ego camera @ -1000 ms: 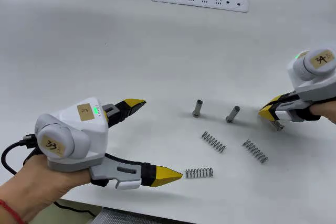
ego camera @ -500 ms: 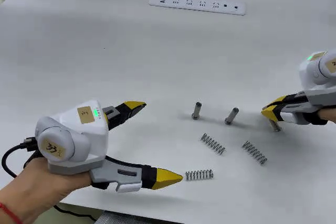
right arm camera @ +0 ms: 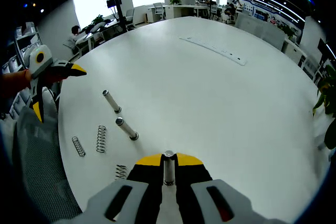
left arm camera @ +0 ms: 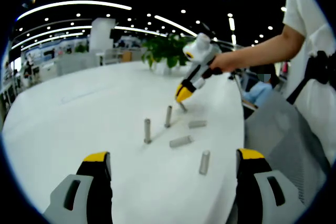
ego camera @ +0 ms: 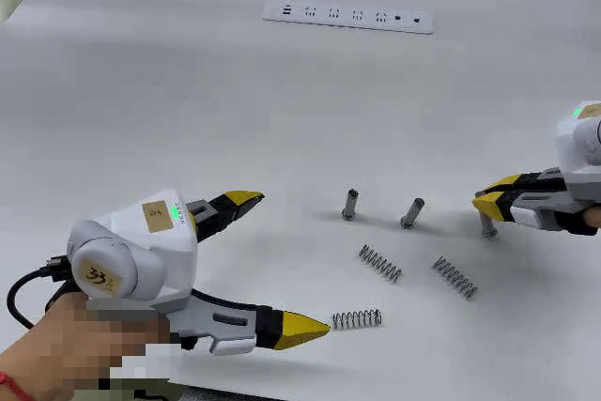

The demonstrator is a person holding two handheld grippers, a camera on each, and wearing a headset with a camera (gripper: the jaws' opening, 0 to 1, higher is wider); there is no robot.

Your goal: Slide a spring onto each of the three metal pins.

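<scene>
From where I stand, I count three short silver metal pins, three small coiled wire springs and one long white power strip, all at the white worktop.

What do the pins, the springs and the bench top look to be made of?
Pins: metal by the look, dull grey, smooth satin sheen with a light streak along the shaft. Springs: thin coiled wire, probably steel, grey with small glints. Bench top: smooth matte white, perhaps laminate or painted board; what lies under the surface cannot be told.
</scene>
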